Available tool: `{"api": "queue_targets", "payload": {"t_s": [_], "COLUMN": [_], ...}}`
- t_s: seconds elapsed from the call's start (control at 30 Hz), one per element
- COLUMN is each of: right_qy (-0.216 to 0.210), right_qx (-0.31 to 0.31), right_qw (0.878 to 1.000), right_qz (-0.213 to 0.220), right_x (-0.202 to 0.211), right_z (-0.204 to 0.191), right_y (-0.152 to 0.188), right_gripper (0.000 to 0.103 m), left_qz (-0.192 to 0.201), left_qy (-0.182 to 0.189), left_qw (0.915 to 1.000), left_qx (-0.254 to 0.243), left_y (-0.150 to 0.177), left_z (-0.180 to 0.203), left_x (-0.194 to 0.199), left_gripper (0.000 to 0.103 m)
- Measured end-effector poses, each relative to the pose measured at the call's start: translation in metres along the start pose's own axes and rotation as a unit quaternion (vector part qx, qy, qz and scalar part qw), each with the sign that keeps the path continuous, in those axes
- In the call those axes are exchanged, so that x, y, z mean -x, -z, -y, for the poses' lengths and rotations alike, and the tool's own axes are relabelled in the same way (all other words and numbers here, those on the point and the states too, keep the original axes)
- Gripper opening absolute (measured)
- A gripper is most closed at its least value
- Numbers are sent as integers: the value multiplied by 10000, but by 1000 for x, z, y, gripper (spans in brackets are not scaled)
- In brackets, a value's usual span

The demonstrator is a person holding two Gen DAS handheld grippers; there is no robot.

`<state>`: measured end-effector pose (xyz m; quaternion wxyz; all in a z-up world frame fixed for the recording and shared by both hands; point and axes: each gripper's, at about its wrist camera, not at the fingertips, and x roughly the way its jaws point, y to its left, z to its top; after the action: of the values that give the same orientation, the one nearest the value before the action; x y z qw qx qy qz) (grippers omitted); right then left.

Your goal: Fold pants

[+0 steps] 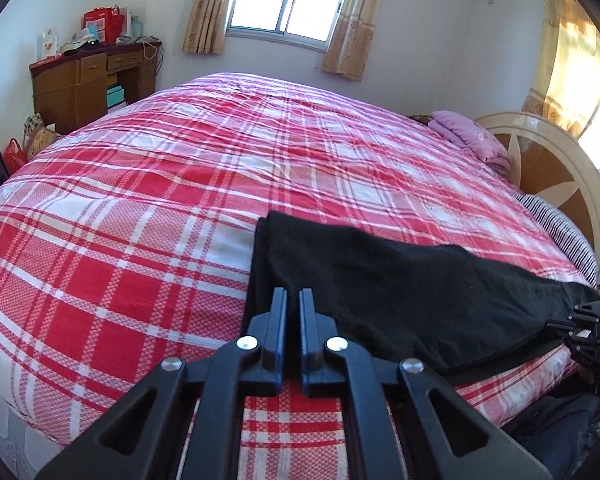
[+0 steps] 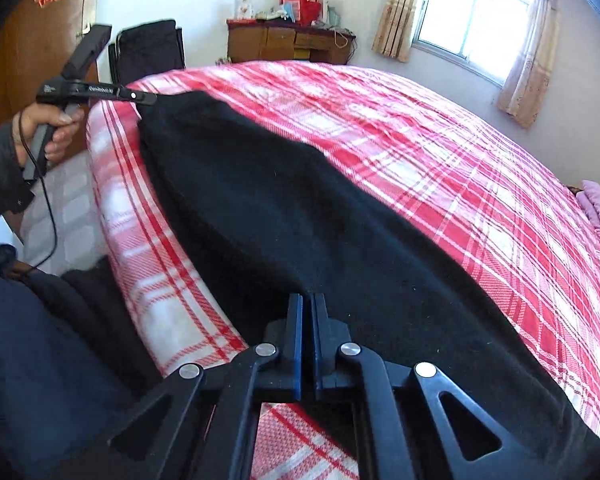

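On a red plaid bed (image 1: 140,208), the left gripper (image 1: 293,292) and right gripper (image 2: 309,296) each clamp opposite ends of black pants (image 2: 284,216).

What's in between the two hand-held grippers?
The black pants stretch along the bed edge from the left hand-held gripper to the right hand-held gripper, nothing else, as the right wrist view shows.

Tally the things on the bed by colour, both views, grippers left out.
Black: 1, the pants
Pink: 1, the folded quilt
Striped: 1, the pillow
Total: 3, all on the plaid bed
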<state>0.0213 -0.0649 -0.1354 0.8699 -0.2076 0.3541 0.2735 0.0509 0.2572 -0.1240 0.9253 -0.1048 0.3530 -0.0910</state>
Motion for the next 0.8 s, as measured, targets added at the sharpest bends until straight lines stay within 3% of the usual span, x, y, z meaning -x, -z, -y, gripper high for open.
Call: {"api": "queue_targets", "payload": {"t_s": [0.13,0.33,0.43,0.5,0.57,0.67,0.7,0.73,0.8], "right_qy": [-212,-127,-154,-213,-226,-91,-38,-11,24], "right_qx": [-77,5,51,-15,-92,-139,-156,-199,-331], "right_qw": [9997,9981,9977,9976,9979,9984,9985,9987,9987], "right_qz": [-24,-607,-664,-660,-598,-550,-514,-472,-387], "right_x": [3,-36,-42,-38,-34,-26,-21,-15,0], "right_z": [1,-5,-7,-6,-2,4,6,11,18], "right_y": [1,15,15,13,13,15,17,18,22], "right_gripper": [4,4,4,4,7,24,35,41,41], "left_qz": [-34,-318,-356,-322,-261,-205,-163,-117,-23], "left_qy": [51,-122,-141,-168,-455,-657,-688,-734,-898], "left_qw": [10000,9994,9991,9992,9986,9976,9975,9972,9960], "left_qx": [0,81,156,155,71,13,42,73,40], "left_y": [-3,8,12,12,12,11,10,8,6], "left_z": [-2,-10,-16,-17,-18,-21,-23,-26,-24], "left_x": [6,-16,-20,-18,-15,-9,-5,-2,4], "left_gripper": [6,6,7,13,32,37,37,37,37]}}
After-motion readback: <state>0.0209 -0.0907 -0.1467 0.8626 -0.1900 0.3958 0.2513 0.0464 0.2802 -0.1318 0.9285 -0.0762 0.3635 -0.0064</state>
